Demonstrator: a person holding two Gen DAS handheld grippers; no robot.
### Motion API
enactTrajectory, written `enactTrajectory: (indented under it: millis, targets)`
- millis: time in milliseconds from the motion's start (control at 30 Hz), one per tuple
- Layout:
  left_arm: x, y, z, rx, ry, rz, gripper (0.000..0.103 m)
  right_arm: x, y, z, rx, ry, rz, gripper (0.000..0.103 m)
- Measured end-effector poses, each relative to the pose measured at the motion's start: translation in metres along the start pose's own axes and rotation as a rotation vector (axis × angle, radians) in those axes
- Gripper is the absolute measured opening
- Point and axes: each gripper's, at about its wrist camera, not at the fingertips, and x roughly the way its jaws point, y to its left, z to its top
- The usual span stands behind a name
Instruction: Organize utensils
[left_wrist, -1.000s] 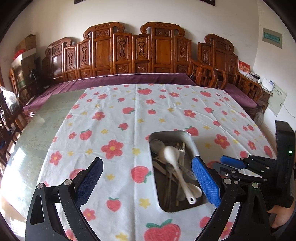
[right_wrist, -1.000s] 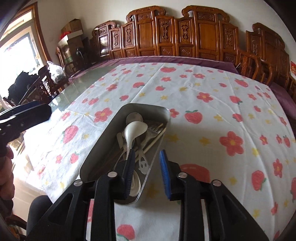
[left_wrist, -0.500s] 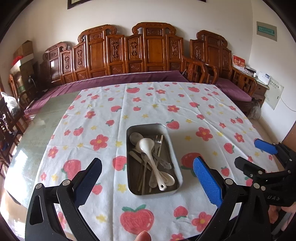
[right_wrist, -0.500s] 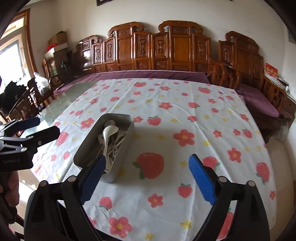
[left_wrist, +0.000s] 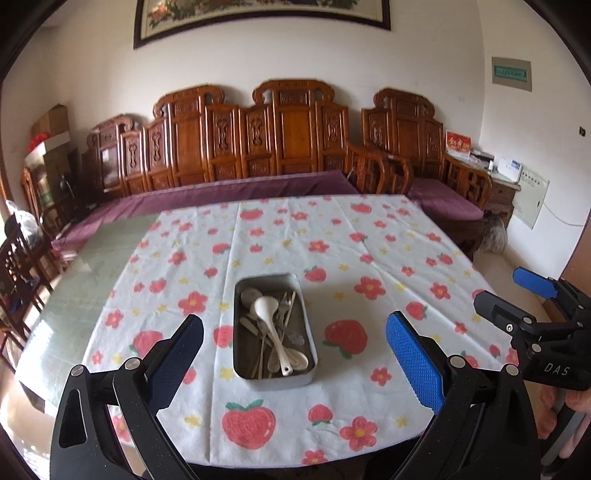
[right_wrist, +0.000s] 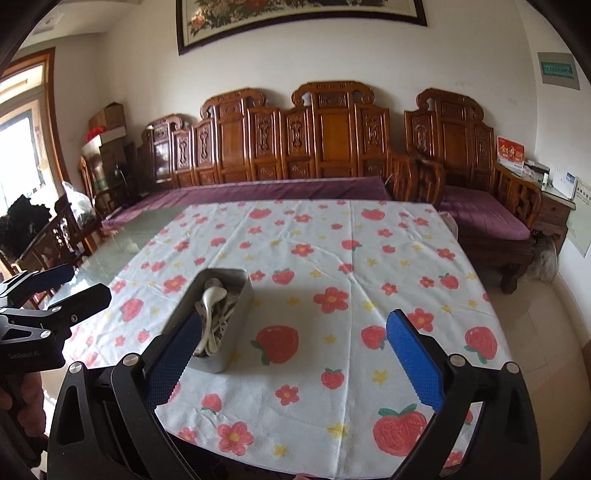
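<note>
Left tongs (left_wrist: 293, 356) spread wide, nothing between the pads, hanging above the near edge of the counter (left_wrist: 110, 243). Right tongs (right_wrist: 291, 354) are released too; their jaws have just been opening and now stand at full spread with nothing between them. In the left wrist view the right tongs (left_wrist: 517, 291) show at the far right edge, a hand (left_wrist: 580, 406) on the grip. In the right wrist view the left tongs (right_wrist: 70, 284) sit at the left edge, also parted and empty.

The tray (left_wrist: 273, 380), a metal rectangle, rests on the cloth (left_wrist: 332, 236) near the front edge of the counter. Both sets of tongs are well clear of it. Inside lies a jumble of utensils: a white spoon (left_wrist: 271, 321) on top, bowl toward the far end, handle running back toward the near end. A second white spoon (left_wrist: 297, 359) lies at the near end. A fork (left_wrist: 285, 300) is beside the white spoon, along with thin chopsticks (left_wrist: 263, 354) and other metal pieces, too tangled to count.

From the right wrist the tray (right_wrist: 236, 325) sits left of centre, partly behind the left pad.

The cloth, white with strawberries and flowers, covers most of the counter; bare green top shows at the left. Beyond, a carved wooden bench (left_wrist: 288, 136) with purple cushions lines the wall under a framed picture (left_wrist: 258, 14).
</note>
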Motion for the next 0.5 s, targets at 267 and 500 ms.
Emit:
enactTrajectory:
  millis: [267, 500]
  targets:
    - [-0.057, -0.004, 0.024, -0.011, -0.132, 0.024, 0.095, -0.054, 0.018, 0.021, -0.049, -0.137, -0.005, 0.1]
    - [-0.082, -0.003, 0.029, -0.019, -0.19, 0.037, 0.095, -0.084, 0.026, 0.029, -0.068, -0.205, -0.017, 0.1]
